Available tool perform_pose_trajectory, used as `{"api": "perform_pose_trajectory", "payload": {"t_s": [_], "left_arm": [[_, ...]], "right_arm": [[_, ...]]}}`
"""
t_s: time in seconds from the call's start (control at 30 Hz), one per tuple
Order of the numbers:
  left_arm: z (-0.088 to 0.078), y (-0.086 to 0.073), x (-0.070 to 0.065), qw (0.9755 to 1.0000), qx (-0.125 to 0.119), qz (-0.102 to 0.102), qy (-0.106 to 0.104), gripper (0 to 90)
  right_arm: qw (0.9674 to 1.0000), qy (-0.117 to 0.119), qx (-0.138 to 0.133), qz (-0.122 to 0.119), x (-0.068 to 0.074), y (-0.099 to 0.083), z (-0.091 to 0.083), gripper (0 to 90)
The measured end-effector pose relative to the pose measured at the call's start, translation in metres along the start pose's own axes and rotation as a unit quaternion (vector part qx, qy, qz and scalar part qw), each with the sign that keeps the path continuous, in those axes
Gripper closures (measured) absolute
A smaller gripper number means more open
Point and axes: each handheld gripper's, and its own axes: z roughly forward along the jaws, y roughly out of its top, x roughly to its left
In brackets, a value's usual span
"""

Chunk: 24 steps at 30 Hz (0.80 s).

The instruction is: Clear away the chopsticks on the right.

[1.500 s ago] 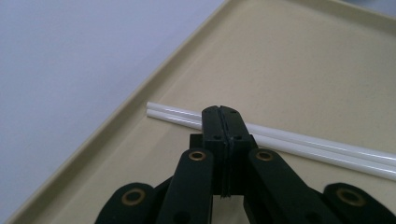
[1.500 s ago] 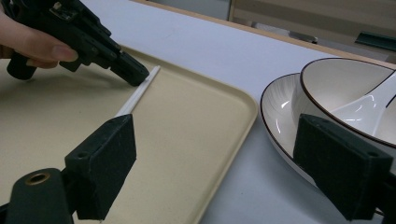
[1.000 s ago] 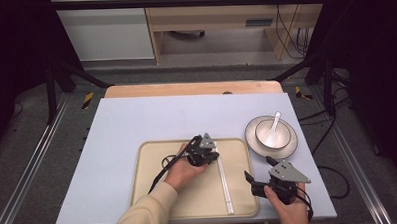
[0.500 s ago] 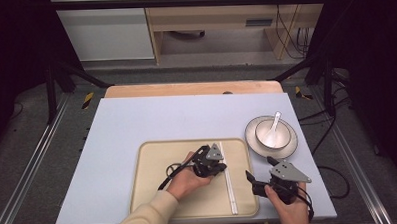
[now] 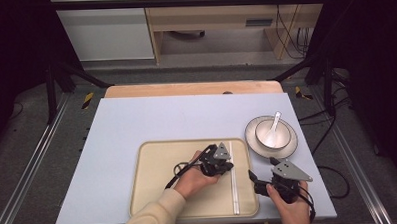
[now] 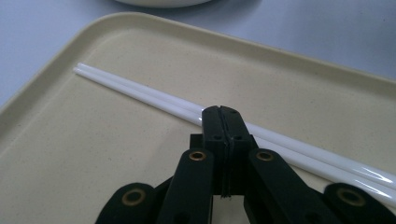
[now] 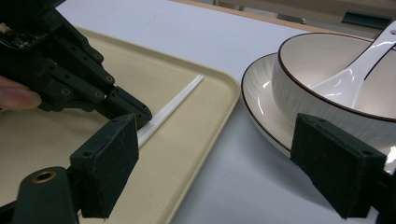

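A pair of white chopsticks point(image 5: 235, 191) point(image 6: 140, 93) point(image 7: 173, 105) lies along the right side of a beige tray point(image 5: 157, 193) point(image 6: 84, 154) point(image 7: 196, 154). My left gripper point(image 5: 231, 166) point(image 6: 224, 112) rests low on the tray with its jaws pressed flat together and nothing between them, its tip against the chopsticks' near side. My right gripper point(image 5: 265, 177) point(image 7: 222, 168) hovers just off the tray's right rim with its jaws wide apart and empty. It faces the gap between the tray and a white bowl point(image 5: 272, 134) point(image 7: 327, 70).
The bowl holds a white spoon point(image 5: 275, 125) point(image 7: 359, 65) and sits on a plate point(image 5: 289, 147) point(image 7: 257, 98) to the right of the tray. The pale blue tabletop point(image 5: 151, 118) lies open at the left and the back. The table's front edge is close under both hands.
My left gripper has slid right across the tray, and the chopsticks have shifted right with it, nearer the tray's right rim. The right gripper has stayed put.
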Motion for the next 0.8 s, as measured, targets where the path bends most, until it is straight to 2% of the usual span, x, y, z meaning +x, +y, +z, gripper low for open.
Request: {"api": "perform_pose_trajectory", "payload": {"t_s": [0.1, 0.17, 0.2, 0.3, 0.33, 0.37, 0.4, 0.43, 0.47, 0.53, 0.6, 0.63, 0.67, 0.77, 0.8], "left_arm": [[-0.002, 0.0, 0.0, 1.0, 0.005, 0.0, 0.001, 89.3], [-0.005, -0.002, -0.001, 0.9999, -0.005, -0.008, 0.005, 89.3], [-0.009, -0.003, 0.0, 1.0, -0.003, -0.004, 0.006, 89.2], [-0.023, -0.01, 0.002, 0.9997, -0.016, -0.011, 0.011, 89.1], [-0.023, -0.01, 0.002, 0.9997, -0.016, -0.011, 0.011, 89.0], [-0.033, -0.016, 0.005, 0.9994, -0.024, -0.015, 0.018, 89.1], [-0.033, -0.016, 0.005, 0.9994, -0.024, -0.015, 0.018, 89.0], [-0.044, -0.022, 0.009, 0.9988, -0.035, -0.024, 0.024, 89.0], [-0.044, -0.022, 0.009, 0.9988, -0.035, -0.024, 0.024, 89.1], [-0.06, -0.033, 0.014, 0.9979, -0.047, -0.03, 0.033, 88.7], [-0.064, -0.035, 0.014, 0.9972, -0.056, -0.035, 0.034, 86.8], [-0.073, -0.041, 0.016, 0.9962, -0.066, -0.036, 0.044, 86.8], [-0.084, -0.048, 0.019, 0.9946, -0.079, -0.042, 0.054, 77.2], [-0.103, -0.059, 0.023, 0.9914, -0.095, -0.046, 0.077, 58.1], [-0.103, -0.059, 0.023, 0.9914, -0.095, -0.046, 0.077, 52.6]], "right_arm": [[1.0, 0.0, 0.0, -0.002, 0.0, 0.0, 0.0, 14.4], [1.0, -0.004, 0.0, 0.0, 0.001, 0.0, 0.0, 13.3], [1.0, -0.004, 0.0, 0.002, 0.001, 0.0, 0.0, 13.3], [1.0, -0.002, -0.007, 0.001, 0.001, 0.001, -0.001, 13.0], [1.0, -0.002, -0.007, 0.001, 0.001, 0.001, -0.001, 13.0], [0.9999, 0.0, -0.012, 0.0, 0.002, 0.002, -0.001, 12.9], [0.9999, 0.0, -0.012, 0.0, 0.002, 0.002, -0.001, 12.9], [0.9999, 0.0, -0.013, -0.001, 0.003, 0.002, -0.001, 12.8], [0.9999, 0.0, -0.013, -0.001, 0.003, 0.002, -0.001, 12.8], [1.0, -0.002, -0.009, 0.0, 0.003, 0.002, 0.0, 12.6], [0.9999, -0.001, -0.011, -0.001, 0.002, 0.001, 0.0, 12.5], [0.9999, -0.003, -0.011, 0.0, 0.002, 0.002, 0.0, 12.3], [0.9999, -0.002, -0.016, -0.001, 0.002, 0.002, 0.0, 11.9], [0.9998, 0.001, -0.02, 0.001, 0.002, 0.002, -0.001, 11.3], [0.9998, 0.001, -0.02, 0.001, 0.002, 0.002, -0.001, 11.3]]}}
